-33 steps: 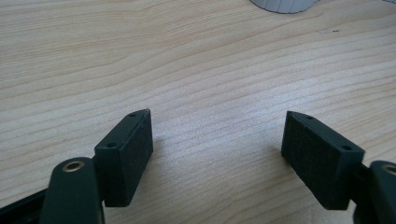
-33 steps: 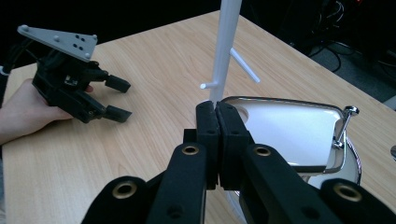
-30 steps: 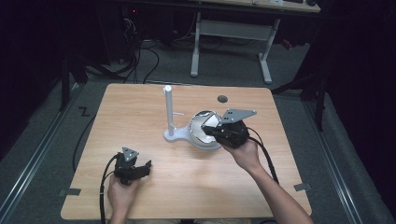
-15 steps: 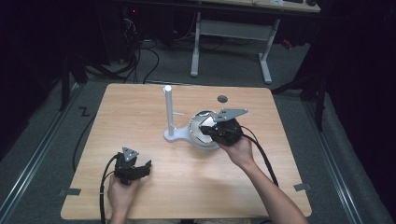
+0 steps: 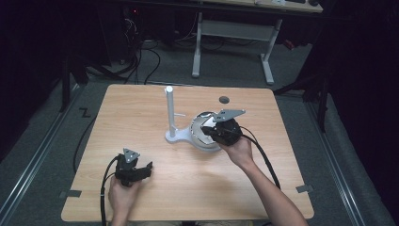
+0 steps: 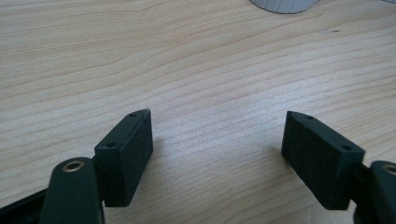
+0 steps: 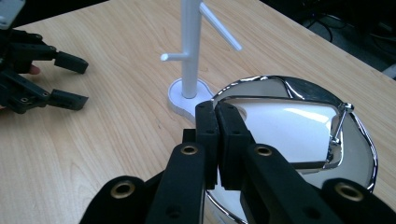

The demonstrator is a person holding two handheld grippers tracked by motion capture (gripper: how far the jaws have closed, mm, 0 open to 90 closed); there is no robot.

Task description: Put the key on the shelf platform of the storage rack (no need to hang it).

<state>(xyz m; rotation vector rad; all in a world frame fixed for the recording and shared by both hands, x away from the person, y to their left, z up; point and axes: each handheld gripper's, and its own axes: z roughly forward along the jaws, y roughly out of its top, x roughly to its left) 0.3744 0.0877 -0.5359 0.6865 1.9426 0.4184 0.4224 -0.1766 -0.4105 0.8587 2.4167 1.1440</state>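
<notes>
A white stand (image 5: pixel 169 113) with short pegs rises mid-table; in the right gripper view the stand (image 7: pixel 190 56) is just beyond my jaws. A shiny chrome bowl (image 5: pixel 200 128) lies against its base. My right gripper (image 5: pixel 208 133) is shut, its pads pressed together over the near rim of the bowl (image 7: pixel 289 126); the right gripper (image 7: pixel 217 108) hides that rim, so I cannot tell whether metal is pinched. My left gripper (image 5: pixel 148 170) rests low at the front left, held in a hand. The left gripper (image 6: pixel 218 121) is open over bare wood.
A small dark round spot (image 5: pixel 224 99) marks the wooden table (image 5: pixel 263 188) behind the bowl. The stand's white base (image 6: pixel 280 4) peeks in at the top of the left gripper view. Cables and a white desk frame (image 5: pixel 235 29) stand on the floor beyond.
My right gripper has sunk a little toward the chrome bowl and shifted slightly left. The left gripper and the stand have stayed put.
</notes>
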